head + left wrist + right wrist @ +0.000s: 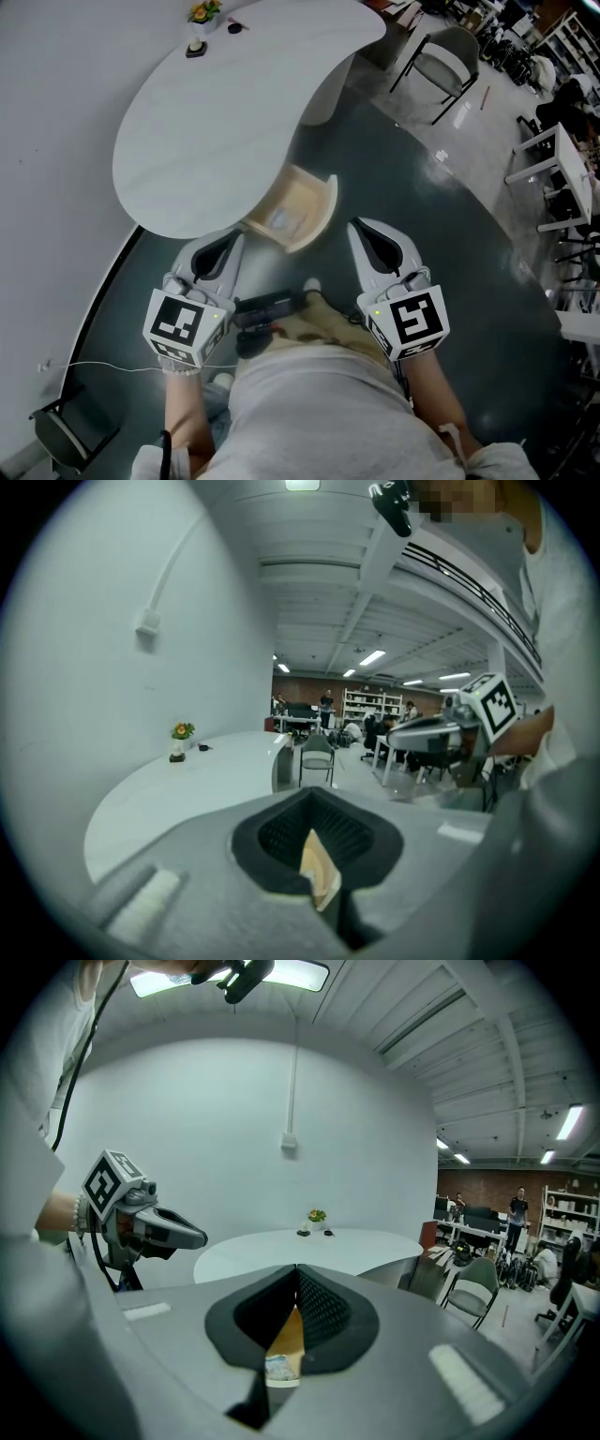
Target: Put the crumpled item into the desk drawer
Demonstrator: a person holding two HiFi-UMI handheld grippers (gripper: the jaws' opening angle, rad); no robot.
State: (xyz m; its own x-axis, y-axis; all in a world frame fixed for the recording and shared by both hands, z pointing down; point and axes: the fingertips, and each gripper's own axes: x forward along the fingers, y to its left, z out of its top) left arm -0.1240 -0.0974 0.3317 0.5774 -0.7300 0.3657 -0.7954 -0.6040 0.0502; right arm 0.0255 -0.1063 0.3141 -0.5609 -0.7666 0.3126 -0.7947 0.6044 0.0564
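So the crumpled item (281, 221) is already lying inside the open wooden drawer (323, 208), which sticks out from under the curved white worktop (216, 122). Both grippers sit just short of the drawer, on the person's side. The left gripper (225, 251) has its jaws pressed fully together with nothing in them. The right gripper (370, 242) is the same deal, jaws closed and empty. A little flower pot (199, 19) is well away from the drawer, at the worktop's far end.

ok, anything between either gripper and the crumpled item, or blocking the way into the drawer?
Nothing visible. The crumpled item already lies inside the open drawer. The left gripper and right gripper, both shut and empty, are held just in front of the drawer with nothing between.
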